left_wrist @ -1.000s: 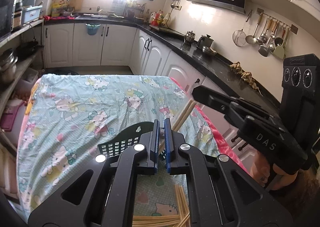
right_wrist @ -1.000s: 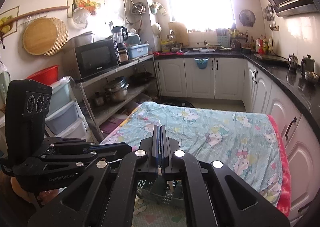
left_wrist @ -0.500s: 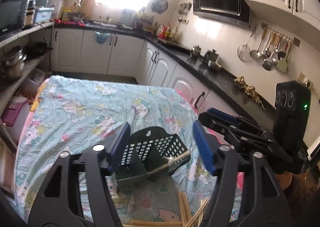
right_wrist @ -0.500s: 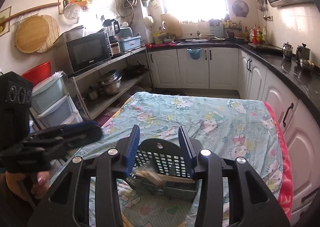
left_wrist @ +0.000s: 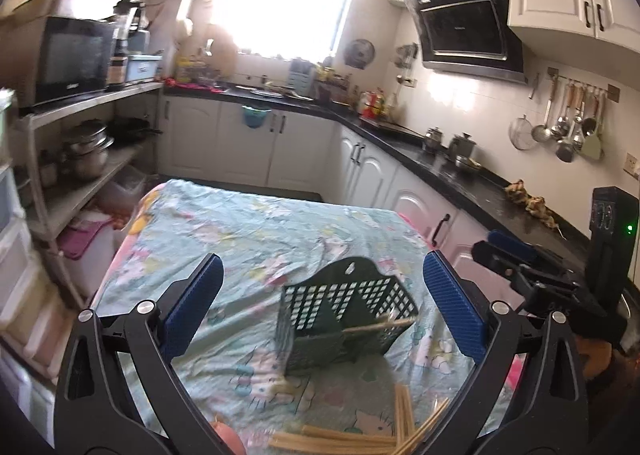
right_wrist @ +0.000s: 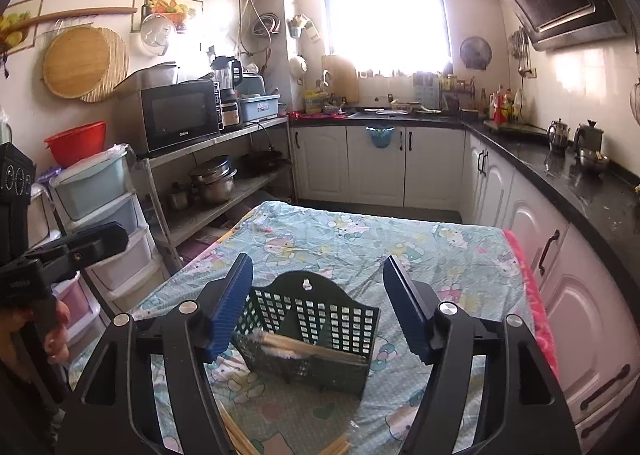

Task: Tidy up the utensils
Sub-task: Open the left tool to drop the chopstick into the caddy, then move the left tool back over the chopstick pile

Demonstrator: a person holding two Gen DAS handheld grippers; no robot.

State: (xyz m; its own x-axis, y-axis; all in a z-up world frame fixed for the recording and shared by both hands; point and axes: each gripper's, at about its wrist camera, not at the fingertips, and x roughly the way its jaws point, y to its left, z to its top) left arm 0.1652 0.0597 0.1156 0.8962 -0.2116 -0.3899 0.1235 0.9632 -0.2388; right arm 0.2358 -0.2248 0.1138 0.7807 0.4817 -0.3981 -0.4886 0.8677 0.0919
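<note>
A dark green perforated utensil basket stands on the cartoon-print tablecloth; it also shows in the right wrist view. Wooden chopsticks lie inside it. More loose chopsticks lie on the cloth near the front edge, also low in the right wrist view. My left gripper is open and empty, raised above the cloth before the basket. My right gripper is open and empty, its blue pads either side of the basket in view. The right gripper shows in the left wrist view.
White cabinets with a black counter run along the right side and the back. A metal shelf with a microwave and pots stands left of the table. Plastic drawers stand at the near left.
Both grippers went from shut to open. Both pulled back and up from the basket, which now holds the chopsticks that were dropped in.
</note>
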